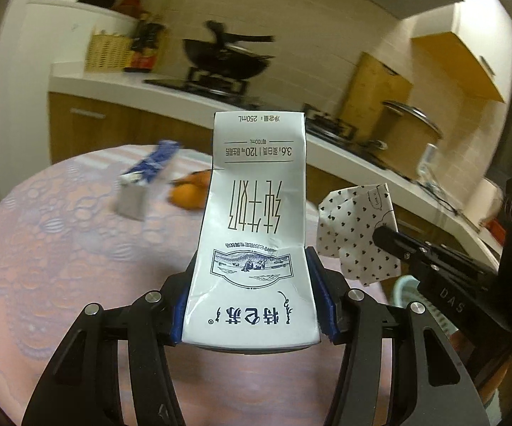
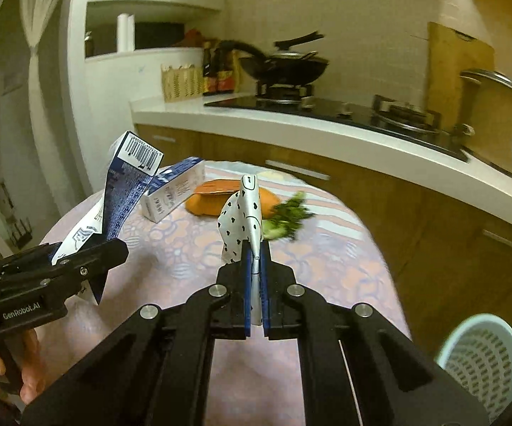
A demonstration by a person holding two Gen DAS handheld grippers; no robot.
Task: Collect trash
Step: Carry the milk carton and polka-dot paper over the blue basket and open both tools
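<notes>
My left gripper (image 1: 252, 259) is shut on a flattened white milk carton (image 1: 256, 213), held upside down above the round table. The same carton (image 2: 120, 198) shows its blue barcode side at the left of the right wrist view, with the left gripper (image 2: 89, 259) clamped on it. My right gripper (image 2: 255, 245) is shut on a crumpled white wrapper with black hearts (image 2: 241, 216). That wrapper (image 1: 359, 230) hangs at the right of the left wrist view, pinched by the right gripper (image 1: 380, 234). A second blue and white carton (image 2: 174, 191) lies on the table.
The table wears a pink lace cloth (image 2: 327, 266). On it lie an orange item (image 2: 227, 198) and green vegetable scraps (image 2: 287, 216). A pale blue perforated basket (image 2: 483, 358) stands low beside the table at the right. A kitchen counter with stove and wok (image 2: 284, 67) runs behind.
</notes>
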